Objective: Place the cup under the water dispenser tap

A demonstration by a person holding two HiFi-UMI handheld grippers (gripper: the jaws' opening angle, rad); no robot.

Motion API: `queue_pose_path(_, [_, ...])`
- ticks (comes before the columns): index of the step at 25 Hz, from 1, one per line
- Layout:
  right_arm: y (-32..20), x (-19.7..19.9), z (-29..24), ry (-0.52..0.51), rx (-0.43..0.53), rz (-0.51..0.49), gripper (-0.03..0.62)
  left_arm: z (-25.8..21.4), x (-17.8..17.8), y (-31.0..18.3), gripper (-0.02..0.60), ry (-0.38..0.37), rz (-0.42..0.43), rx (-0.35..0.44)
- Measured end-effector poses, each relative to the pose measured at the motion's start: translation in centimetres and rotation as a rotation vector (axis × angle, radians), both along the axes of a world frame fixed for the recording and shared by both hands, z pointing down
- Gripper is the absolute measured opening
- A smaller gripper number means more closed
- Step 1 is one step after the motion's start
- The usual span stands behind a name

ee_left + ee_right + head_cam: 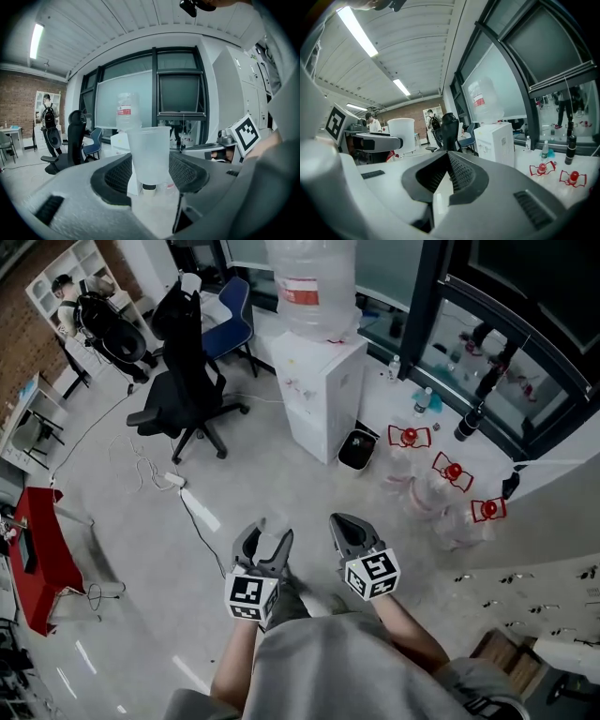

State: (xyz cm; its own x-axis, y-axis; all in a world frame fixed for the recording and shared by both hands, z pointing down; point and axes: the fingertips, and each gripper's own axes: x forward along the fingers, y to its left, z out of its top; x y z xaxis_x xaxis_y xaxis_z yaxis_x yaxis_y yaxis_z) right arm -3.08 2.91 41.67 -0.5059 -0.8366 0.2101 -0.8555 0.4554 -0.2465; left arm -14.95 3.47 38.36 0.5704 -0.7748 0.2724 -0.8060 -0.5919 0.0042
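Observation:
A translucent plastic cup (150, 157) stands upright between the pads of my left gripper (150, 174), which is shut on its lower half. In the head view the left gripper (263, 546) is held low over the floor, with my right gripper (351, 529) beside it. The right gripper (447, 158) has its jaws together with nothing between them. The white water dispenser (323, 395) with a big bottle (309, 282) on top stands ahead against the window wall. It shows behind the cup as the dispenser (121, 139), and to the right as the dispenser (497, 140).
A black office chair (183, 381) and a blue chair (234, 320) stand left of the dispenser. A black bin (356, 448) sits at its right foot. Red-topped bottles (452, 471) lie on the floor further right. A cable (202, 512) crosses the floor and a red table (37, 549) is far left.

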Motion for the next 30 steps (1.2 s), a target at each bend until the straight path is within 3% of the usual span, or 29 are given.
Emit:
queue_pose_path(17, [-11.8, -6.4, -0.1, 0.033, -0.039, 0.236, 0.011, 0.3, -6.0, -14.5, 0.249, -0.001, 0.236, 0.004])
queue_pose_path(30, [-15.5, -9.8, 1.3, 0.058, -0.075, 0.35, 0.011, 2.4, -9.0, -19.4, 0.249, 0.016, 0.341, -0.035])
